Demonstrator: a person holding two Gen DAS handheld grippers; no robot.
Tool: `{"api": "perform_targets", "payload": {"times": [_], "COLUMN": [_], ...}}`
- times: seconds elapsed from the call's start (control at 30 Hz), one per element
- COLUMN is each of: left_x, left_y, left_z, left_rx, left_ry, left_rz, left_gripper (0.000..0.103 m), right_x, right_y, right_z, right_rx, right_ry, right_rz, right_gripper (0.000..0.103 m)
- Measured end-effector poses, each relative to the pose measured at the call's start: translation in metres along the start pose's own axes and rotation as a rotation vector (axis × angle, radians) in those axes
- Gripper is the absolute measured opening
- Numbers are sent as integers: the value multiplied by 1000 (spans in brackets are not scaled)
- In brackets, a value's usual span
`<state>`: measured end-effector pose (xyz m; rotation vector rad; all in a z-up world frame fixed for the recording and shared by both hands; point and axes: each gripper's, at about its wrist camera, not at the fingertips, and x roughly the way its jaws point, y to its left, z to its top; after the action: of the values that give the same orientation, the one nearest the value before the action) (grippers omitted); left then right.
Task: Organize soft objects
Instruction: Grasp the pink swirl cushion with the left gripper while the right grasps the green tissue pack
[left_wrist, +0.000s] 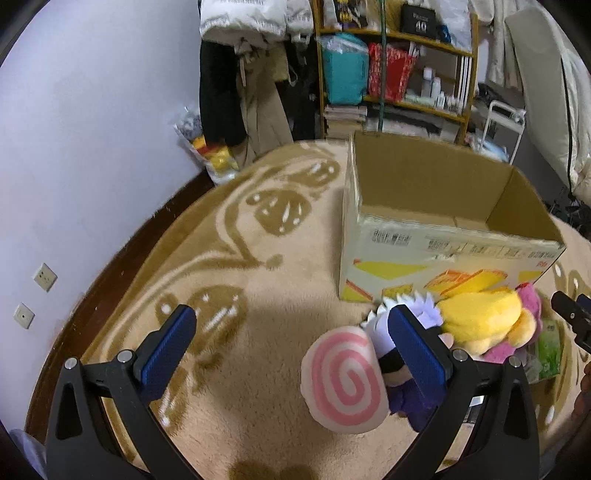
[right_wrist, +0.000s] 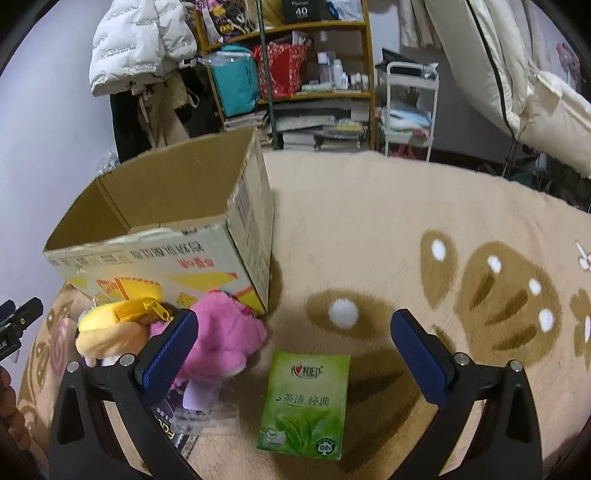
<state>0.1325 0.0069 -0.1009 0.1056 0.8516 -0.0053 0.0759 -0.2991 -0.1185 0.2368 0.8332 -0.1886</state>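
Note:
An open cardboard box (left_wrist: 436, 206) stands on the beige carpet, its inside empty as far as I see; it also shows in the right wrist view (right_wrist: 177, 206). In front of it lies a pile of soft toys: a pink-swirl roll cushion (left_wrist: 343, 376), a white-haired doll (left_wrist: 410, 314), a yellow plush (left_wrist: 484, 317) and a pink plush (right_wrist: 221, 339). A green tissue pack (right_wrist: 306, 402) lies on the carpet. My left gripper (left_wrist: 291, 343) is open above the carpet, its right finger over the doll. My right gripper (right_wrist: 295, 347) is open above the tissue pack.
A patterned carpet (right_wrist: 406, 229) covers the floor. A shelf (right_wrist: 291, 66) full of bags and books, hanging coats and a white rack (right_wrist: 410, 110) stand behind the box. A clear packet (right_wrist: 199, 413) lies beside the pink plush. A wall with sockets (left_wrist: 44, 277) is on the left.

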Motion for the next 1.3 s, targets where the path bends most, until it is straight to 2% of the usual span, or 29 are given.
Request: {"api": "perform_targets", "payload": {"times": [0.1, 0.23, 0.27, 0.4, 0.67, 0.8, 1.07, 1.3], "left_x": [10, 30, 34, 35, 40, 42, 40, 44], "left_y": [0, -2, -3, -8, -11, -11, -11, -12], "left_z": [-2, -7, -9, -12, -15, -17, -19, -22], "left_rx": [9, 6, 11, 38, 60, 71, 89, 87], "left_ry": [42, 157, 177, 186, 222, 232, 241, 272], "left_rz": [16, -28, -28, -30, 12, 36, 81, 35], "left_gripper": [102, 102, 102, 102, 102, 103, 103, 102], "right_x": [7, 16, 16, 18, 19, 17, 11, 29], "right_y": [0, 0, -1, 0, 6, 5, -14, -21], "right_z": [-2, -5, -6, -9, -12, -14, -14, -22], "right_rx": [1, -4, -4, -2, 0, 15, 113, 130], "right_ry": [31, 75, 77, 83, 108, 108, 114, 226], "right_rz": [-7, -16, -22, -4, 49, 26, 36, 5], "right_gripper": [103, 103, 99, 93, 67, 67, 67, 66]}}
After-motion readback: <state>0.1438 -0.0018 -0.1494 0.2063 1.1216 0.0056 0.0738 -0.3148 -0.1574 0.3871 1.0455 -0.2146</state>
